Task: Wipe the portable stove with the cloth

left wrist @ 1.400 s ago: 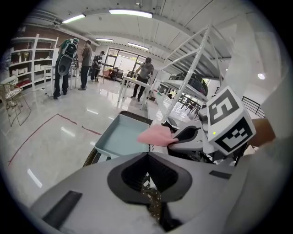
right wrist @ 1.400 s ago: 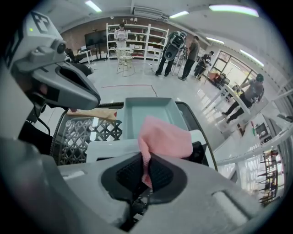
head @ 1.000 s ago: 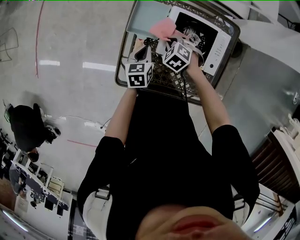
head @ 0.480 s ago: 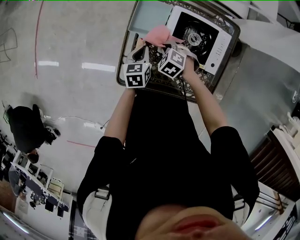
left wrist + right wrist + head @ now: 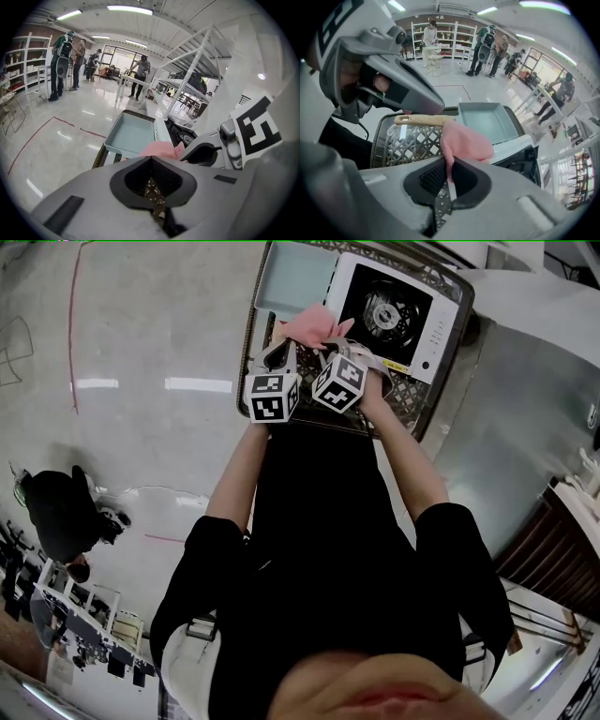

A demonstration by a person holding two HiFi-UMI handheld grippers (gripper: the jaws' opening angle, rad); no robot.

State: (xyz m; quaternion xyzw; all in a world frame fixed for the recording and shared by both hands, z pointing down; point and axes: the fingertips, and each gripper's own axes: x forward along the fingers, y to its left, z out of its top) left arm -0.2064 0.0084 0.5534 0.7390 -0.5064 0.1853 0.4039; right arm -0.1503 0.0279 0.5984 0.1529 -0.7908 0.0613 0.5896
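Observation:
The white portable stove (image 5: 398, 307) with its black burner top stands on a dark wicker table (image 5: 398, 399). A pink cloth (image 5: 314, 326) hangs at the stove's left edge, pinched in my right gripper (image 5: 343, 345), which is shut on it. In the right gripper view the cloth (image 5: 464, 139) bunches just past the right gripper (image 5: 449, 171), with the stove (image 5: 520, 150) behind. My left gripper (image 5: 281, 352) sits close beside the right one, just short of the cloth (image 5: 161, 149). In its own view the left gripper (image 5: 152, 164) looks shut and holds nothing.
A pale blue tray (image 5: 291, 276) lies left of the stove on the wicker table. A wooden handle (image 5: 424, 120) rests across the wicker. Several people stand far off near white shelves (image 5: 450, 33). Glossy floor (image 5: 141, 381) spreads to the left.
My right gripper has drawn back toward me and left with the cloth, coming off the stove top. The burner now shows fully. The two grippers sit closer together.

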